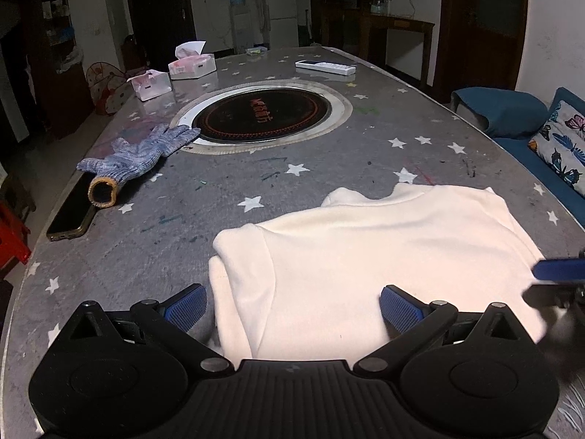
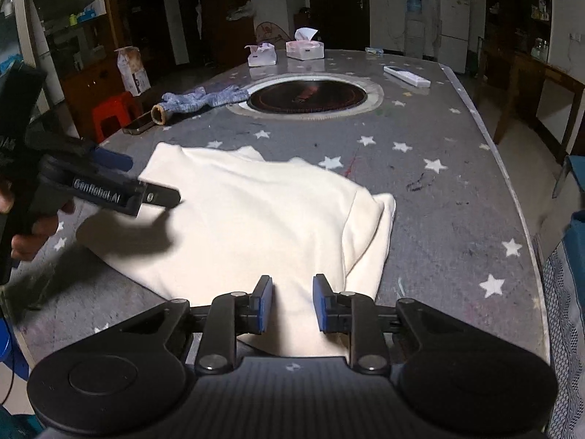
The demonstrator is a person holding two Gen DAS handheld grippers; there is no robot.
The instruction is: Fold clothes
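Grey star-printed cloth covers the long table (image 1: 329, 153), its near edge hidden under both gripper housings. Nearest, the left gripper (image 1: 292, 307) has its blue pads spread wide over the near hem of the cream garment (image 1: 365, 248), which lies flat on the table with one sleeve folded in on its left side; whether the pads touch the fabric cannot be told. From its own camera the right gripper (image 2: 292, 301) stands with fingers a narrow gap apart above the garment's near edge, holding nothing visible. Its tip shows only as a blurred blue sliver at the left view's right margin. Farther off lie a knitted glove (image 1: 140, 155) partly over a dark phone (image 1: 71, 212), then the round cooktop (image 1: 261, 115), tissue boxes (image 1: 190, 64) and a white remote (image 1: 325, 67)
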